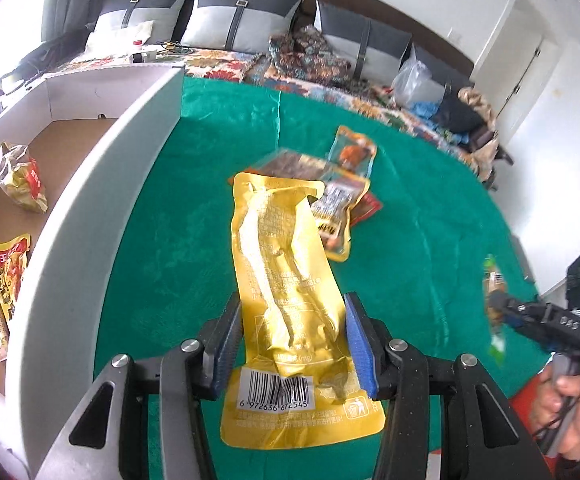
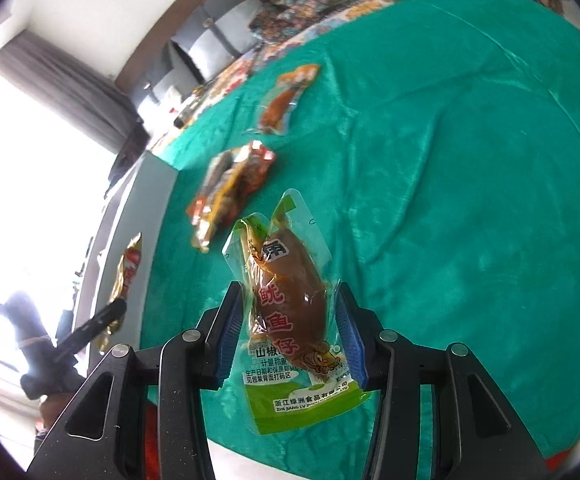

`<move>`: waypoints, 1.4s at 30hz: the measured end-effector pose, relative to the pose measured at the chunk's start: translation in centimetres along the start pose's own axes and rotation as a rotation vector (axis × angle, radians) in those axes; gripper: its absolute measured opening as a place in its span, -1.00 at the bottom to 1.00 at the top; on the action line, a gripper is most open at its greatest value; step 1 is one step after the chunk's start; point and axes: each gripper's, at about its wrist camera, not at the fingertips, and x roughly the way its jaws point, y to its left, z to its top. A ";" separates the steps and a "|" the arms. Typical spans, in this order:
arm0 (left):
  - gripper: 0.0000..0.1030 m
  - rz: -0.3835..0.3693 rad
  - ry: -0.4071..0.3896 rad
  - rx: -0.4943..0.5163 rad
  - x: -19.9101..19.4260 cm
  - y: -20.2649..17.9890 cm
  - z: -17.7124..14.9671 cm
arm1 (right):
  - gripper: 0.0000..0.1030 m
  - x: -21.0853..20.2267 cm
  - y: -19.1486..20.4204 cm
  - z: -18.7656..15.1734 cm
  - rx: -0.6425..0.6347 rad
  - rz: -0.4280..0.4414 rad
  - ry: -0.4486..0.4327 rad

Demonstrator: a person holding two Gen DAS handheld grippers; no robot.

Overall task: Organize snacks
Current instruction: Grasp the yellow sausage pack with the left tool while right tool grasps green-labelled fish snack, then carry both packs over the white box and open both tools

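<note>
- Step in hand, as judged: both grippers are loaded and lifted, each carrying one packet from the pile toward the white box (image 1: 102,184). The placing has not yet been done.
- Left gripper (image 1: 293,342): jaws closed on a gold packet (image 1: 286,280), blue pads pressing its two long edges just above the barcode. The packet stands out along the fingers, clear of the green cloth (image 1: 410,240).
- Right gripper (image 2: 288,334): jaws closed on a green-edged packet (image 2: 290,312) holding a brown snack, gripped by its sides near the lower half and also clear of the cloth.
- Pose: both grippers point forward and downward over the cloth. In the left view the right gripper sits at the cloth's right edge, with a hand (image 1: 566,408) behind it.
- Box: stands at the cloth's left edge, wall upright, brown floor visible. Three or so packets (image 1: 10,268) already lie inside, near its left wall.
- Remaining stock: a loose pile of packets (image 1: 330,184) lies near the middle of the cloth, with an orange packet (image 1: 354,150) at its far end.
- Next move, as judged: carry each packet left over the box wall, high enough to clear the rim, then release inside.
- Risk: the gold packet hangs long and could catch the wall.
</note>
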 end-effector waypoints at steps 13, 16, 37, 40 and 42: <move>-0.07 -0.060 -0.195 -0.173 -11.2 8.6 3.7 | -0.08 2.3 10.4 1.6 -0.183 0.104 0.027; -0.07 0.032 -0.231 -0.195 -13.6 12.4 4.1 | -0.08 3.7 15.0 2.0 -0.233 0.169 0.049; 0.83 0.388 -0.187 -0.406 -14.4 25.9 -2.5 | 0.32 18.1 34.6 -4.1 -0.444 0.300 0.330; 0.83 0.310 -0.234 -0.385 -14.4 22.3 -1.7 | 0.34 15.8 31.6 -2.7 -0.487 0.249 0.225; 0.83 0.240 -0.243 -0.337 -13.9 18.8 -1.0 | 0.39 14.5 29.5 -2.1 -0.559 0.135 0.125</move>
